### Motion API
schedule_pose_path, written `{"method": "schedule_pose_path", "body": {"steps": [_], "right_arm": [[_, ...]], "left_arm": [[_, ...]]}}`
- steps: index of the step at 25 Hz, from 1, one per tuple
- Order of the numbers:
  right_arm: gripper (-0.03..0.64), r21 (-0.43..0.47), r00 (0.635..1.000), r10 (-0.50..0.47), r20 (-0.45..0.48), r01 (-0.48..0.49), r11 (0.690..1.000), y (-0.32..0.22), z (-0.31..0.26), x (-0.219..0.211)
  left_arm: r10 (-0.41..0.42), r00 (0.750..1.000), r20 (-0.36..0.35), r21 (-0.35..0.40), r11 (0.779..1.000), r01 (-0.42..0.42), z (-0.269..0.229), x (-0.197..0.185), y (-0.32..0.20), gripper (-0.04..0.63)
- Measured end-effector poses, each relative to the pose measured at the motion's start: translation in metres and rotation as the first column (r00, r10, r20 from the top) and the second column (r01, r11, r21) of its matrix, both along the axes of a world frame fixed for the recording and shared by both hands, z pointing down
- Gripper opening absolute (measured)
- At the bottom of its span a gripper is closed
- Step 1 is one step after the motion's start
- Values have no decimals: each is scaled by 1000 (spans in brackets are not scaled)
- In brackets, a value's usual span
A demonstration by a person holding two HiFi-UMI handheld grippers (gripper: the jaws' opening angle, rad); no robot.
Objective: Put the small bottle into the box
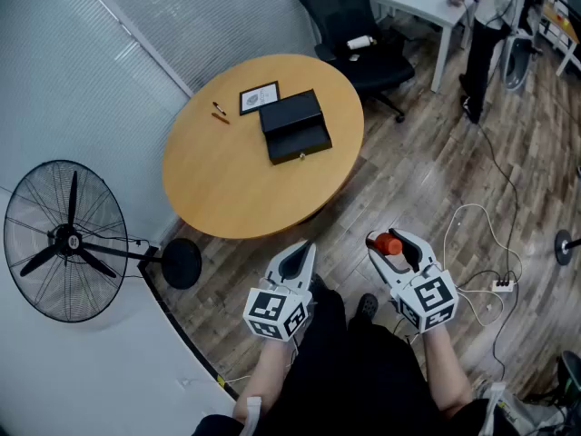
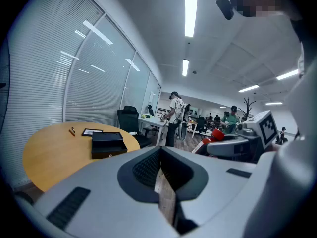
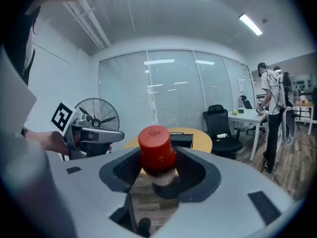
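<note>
Clamping the small bottle (image 3: 156, 150) upright in its jaws, the right gripper (image 1: 392, 243) holds it ready for the distant box (image 1: 295, 127) on the desk (image 1: 218, 184); the left gripper (image 1: 302, 254) is clenched, empty.

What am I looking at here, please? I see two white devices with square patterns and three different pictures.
A person holds two hand tools. The left tongs are shut and empty; the right tongs grip a small bottle with a red cap. The head view comes from a camera on the person's head, looking down; the other two cameras ride on the tongs. On the round table lie a black box, a small frame and two pen-like things.
</note>
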State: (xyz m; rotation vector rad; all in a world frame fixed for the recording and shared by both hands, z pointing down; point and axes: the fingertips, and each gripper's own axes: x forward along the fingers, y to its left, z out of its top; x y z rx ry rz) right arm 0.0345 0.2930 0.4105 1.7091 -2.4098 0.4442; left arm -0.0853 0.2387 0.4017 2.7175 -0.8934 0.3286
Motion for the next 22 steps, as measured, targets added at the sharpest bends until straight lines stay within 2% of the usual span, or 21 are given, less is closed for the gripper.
{"method": "schedule_pose_path", "body": {"steps": [13,22], "right_arm": [[224,-3,999,-31,-16,31,1000,26,1,-5],[225,-3,999,-45,27,45,999,30,2,-7]], "left_arm": [[6,1000,21,-20,1000,-6,9,4,31,-5],[-14,999,32,-29,999,15,10,1,36,-5]]}}
